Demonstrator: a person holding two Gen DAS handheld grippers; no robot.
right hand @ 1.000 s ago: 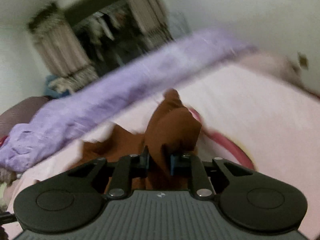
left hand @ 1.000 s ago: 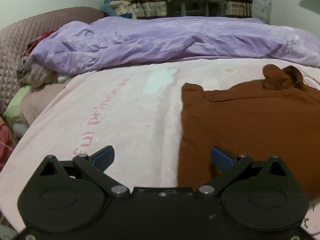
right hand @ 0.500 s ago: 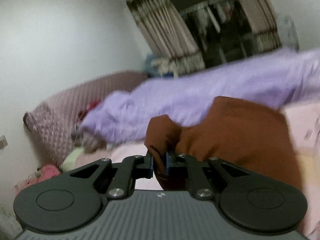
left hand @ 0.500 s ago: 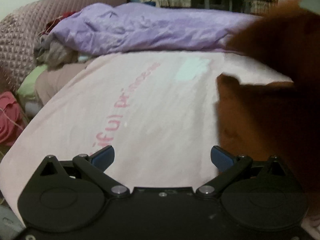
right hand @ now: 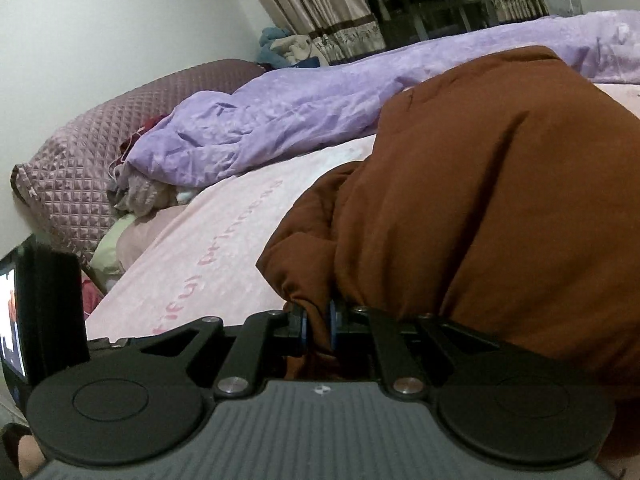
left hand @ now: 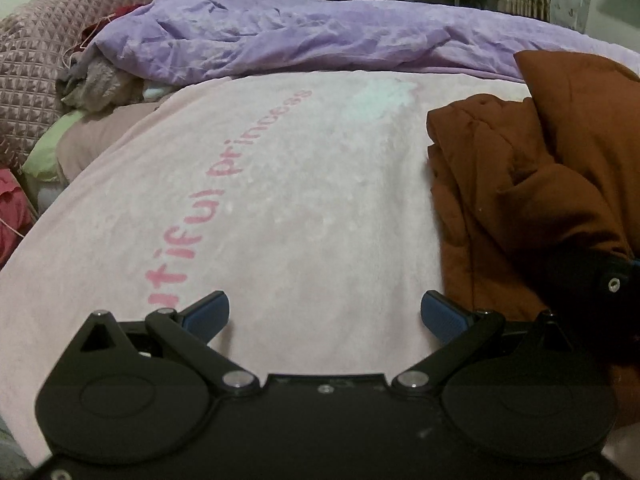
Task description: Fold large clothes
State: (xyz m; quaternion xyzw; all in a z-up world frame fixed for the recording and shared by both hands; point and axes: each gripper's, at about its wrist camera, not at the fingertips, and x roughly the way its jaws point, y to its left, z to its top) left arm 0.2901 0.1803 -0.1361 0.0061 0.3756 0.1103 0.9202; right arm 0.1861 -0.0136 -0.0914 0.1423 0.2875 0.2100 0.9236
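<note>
Right tongs [right hand: 318, 326]: clenched on brown garment [right hand: 460, 208] fold. Left tongs [left hand: 325, 314]: released, empty, at 9 o'clock. Risk: thin pinch slipping, fold collapsing.

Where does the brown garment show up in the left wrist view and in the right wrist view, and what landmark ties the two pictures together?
Left wrist view: the brown garment is bunched along the right edge, on the pink blanket.
Right wrist view: it fills the centre and right, a fold pinched in the right gripper.
Shared landmark: the purple quilt across the far side of the bed, also in the right wrist view.
</note>
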